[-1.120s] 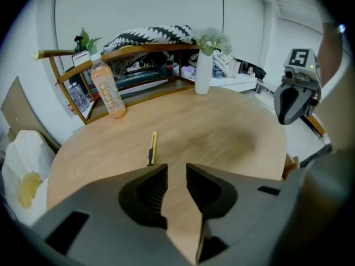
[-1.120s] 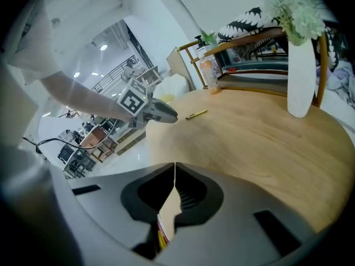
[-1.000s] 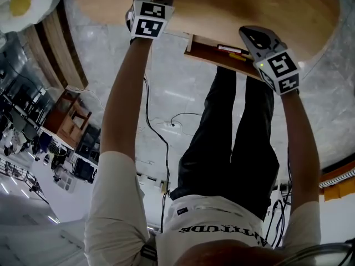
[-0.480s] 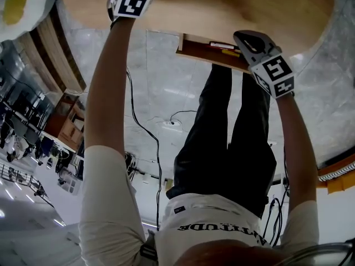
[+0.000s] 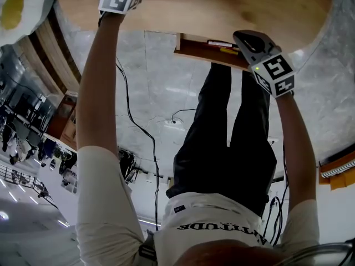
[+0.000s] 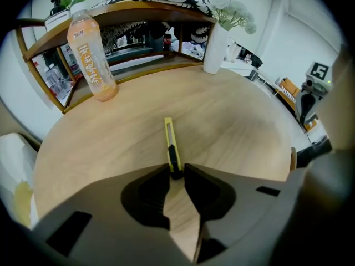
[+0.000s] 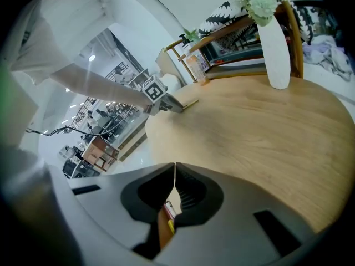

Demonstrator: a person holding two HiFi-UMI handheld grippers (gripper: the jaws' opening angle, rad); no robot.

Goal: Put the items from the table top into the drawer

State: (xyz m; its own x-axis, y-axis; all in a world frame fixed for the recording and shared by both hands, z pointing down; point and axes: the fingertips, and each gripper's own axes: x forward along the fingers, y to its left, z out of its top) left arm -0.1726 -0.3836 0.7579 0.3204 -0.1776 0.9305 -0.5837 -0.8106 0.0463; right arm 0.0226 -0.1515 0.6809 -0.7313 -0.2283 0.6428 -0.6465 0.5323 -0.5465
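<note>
Closing the left gripper [image 6: 172, 173] on the yellow utility knife [image 6: 170, 143], flat on the round wooden table [image 6: 244, 121] and pointing away toward the far shelf; only the black near end between the tips so far, not visibly pinched yet. Better to push forward a little before finishing the squeeze, to take the body further up rather than the very tail, probably too short a hold to stop a droop or swing at the far end on the lift. Keep the tips low, close to the wood, and square across the narrow handle; press on the long sides, not down on the top face. Lift straight up before travelling, then carry across to the open drawer [image 5: 205, 51] under the near edge of the table, already holding a few small things [image 5: 222, 45], red-and-white and yellow. No real hazard from the pale orange drink bottle [image 6: 91, 54] or the white vase [image 6: 217, 46], both at the far side and well apart from the knife. Mind the right gripper [image 7: 175, 167]: closed tip to tip, holding nothing, hovering just over the drawer and so likely in the way of the drop; move aside first, or use to steady the drawer front. Lay the knife lengthwise beside the small things and release only once low inside
</note>
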